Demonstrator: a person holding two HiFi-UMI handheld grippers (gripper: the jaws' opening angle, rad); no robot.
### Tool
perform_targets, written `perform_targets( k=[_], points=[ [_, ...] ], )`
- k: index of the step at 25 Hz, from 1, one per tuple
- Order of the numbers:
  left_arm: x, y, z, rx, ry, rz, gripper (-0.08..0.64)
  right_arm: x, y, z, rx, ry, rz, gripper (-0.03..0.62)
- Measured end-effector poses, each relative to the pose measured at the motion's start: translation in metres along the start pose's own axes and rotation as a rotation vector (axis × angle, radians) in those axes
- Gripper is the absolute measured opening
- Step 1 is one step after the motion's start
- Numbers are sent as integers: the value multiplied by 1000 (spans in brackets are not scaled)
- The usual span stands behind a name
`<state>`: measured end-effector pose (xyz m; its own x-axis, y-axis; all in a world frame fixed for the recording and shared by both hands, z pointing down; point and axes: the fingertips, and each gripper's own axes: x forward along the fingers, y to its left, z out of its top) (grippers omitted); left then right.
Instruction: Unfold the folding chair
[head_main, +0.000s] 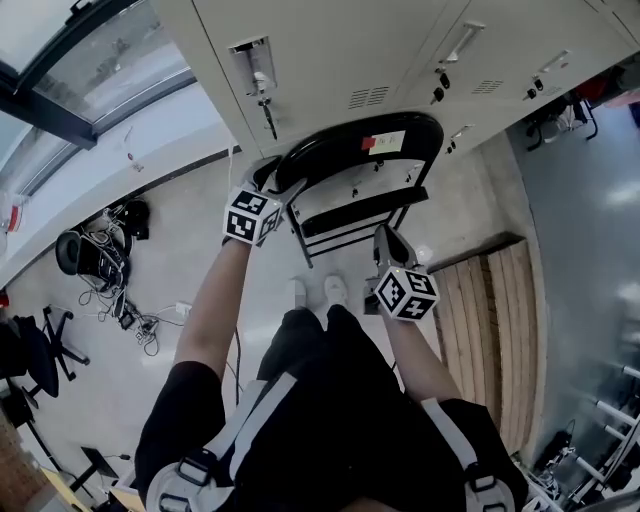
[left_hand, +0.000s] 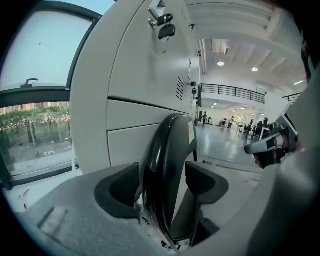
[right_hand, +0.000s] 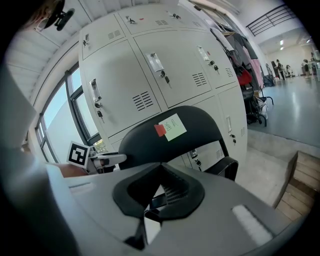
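A black folding chair (head_main: 345, 150) stands folded against grey lockers, a red and a pale sticker on its backrest (right_hand: 200, 132). My left gripper (head_main: 275, 182) is at the backrest's left edge. In the left gripper view its jaws (left_hand: 162, 187) stand wide open with that black edge (left_hand: 167, 165) between them, the pads not visibly pressing on it. My right gripper (head_main: 386, 236) hovers by the chair's lower right, near the folded seat (head_main: 360, 212). Its jaws (right_hand: 160, 192) are shut with nothing in them.
Grey lockers (head_main: 330, 50) with keys in the doors stand right behind the chair. A wooden slat platform (head_main: 495, 320) lies on the floor to the right. Cables and a dark office chair (head_main: 95, 255) sit at the left under a window. The person's feet (head_main: 320, 292) stand before the chair.
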<state>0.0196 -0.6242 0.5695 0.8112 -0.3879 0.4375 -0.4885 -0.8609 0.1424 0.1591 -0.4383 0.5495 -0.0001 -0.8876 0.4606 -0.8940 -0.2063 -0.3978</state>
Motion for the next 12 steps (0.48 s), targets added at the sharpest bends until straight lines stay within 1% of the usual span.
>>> perform_targets(
  k=[4,7,10,12],
  points=[
    [12,-1,-4,16,24,-52,296,3,-3,-3,18,-11,-39,5],
    [21,-8,-8,35,44,-88,296,5,-7,-6,71,-14,-78,5],
    [28,-14,-9,69,57,-101,296,12,-9,-15,119,-1,-123,5],
    [29,-13,-7,78,57,-102,295,19,-13,-23,142,14,-175,5]
  ],
)
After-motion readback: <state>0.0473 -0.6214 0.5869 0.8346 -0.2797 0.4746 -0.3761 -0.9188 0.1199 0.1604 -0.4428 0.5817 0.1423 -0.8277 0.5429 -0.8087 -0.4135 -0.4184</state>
